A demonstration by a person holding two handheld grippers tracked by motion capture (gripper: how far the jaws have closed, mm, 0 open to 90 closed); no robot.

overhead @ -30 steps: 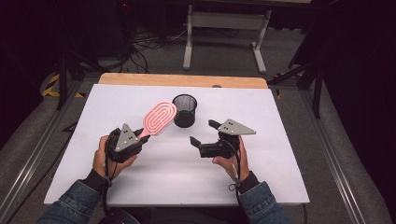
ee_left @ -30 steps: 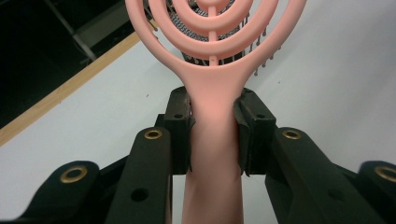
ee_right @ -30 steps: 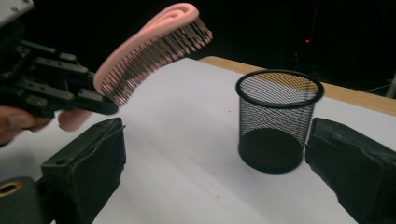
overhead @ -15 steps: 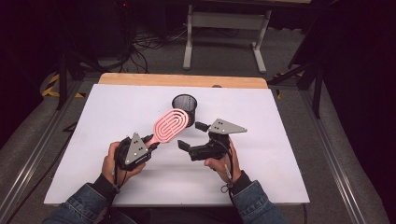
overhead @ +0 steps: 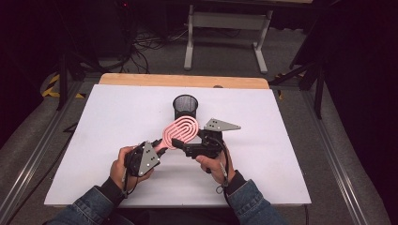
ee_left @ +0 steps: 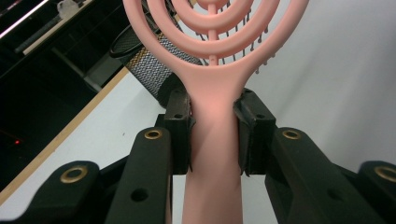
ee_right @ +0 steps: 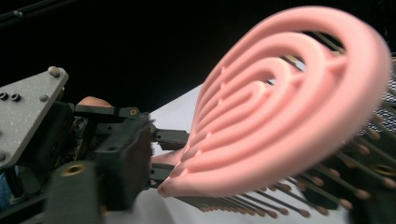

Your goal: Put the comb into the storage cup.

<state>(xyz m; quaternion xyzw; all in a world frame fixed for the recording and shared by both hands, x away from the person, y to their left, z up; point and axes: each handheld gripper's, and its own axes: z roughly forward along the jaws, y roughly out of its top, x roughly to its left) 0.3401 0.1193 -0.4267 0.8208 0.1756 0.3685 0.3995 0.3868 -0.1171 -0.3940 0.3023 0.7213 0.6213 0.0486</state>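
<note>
A pink hairbrush [overhead: 182, 131] with a looped head is held up over the white table [overhead: 281, 140]. My left gripper [overhead: 157, 149] is shut on its handle; in the left gripper view both pads [ee_left: 180, 126] press the handle [ee_left: 212, 140] just below the head. My right gripper [overhead: 177, 142] reaches in from the right, and its jaws have just been closing around the brush head [ee_right: 289, 116]. Its blurred left jaw sits close beside the head's back, and the bristles [ee_right: 327, 186] point at the right jaw. I see no firm pinch.
A black mesh cup [overhead: 185, 105] stands upright just behind the brush, also seen in the left gripper view [ee_left: 144, 65]. The table's far wooden edge [overhead: 183, 80] lies beyond it. A metal stand [overhead: 225, 28] and cables are on the floor behind.
Both hands drew together toward the table's middle. The left carried the brush right and nearer; the right gripper moved left until its jaws framed the brush head, then narrowed.
</note>
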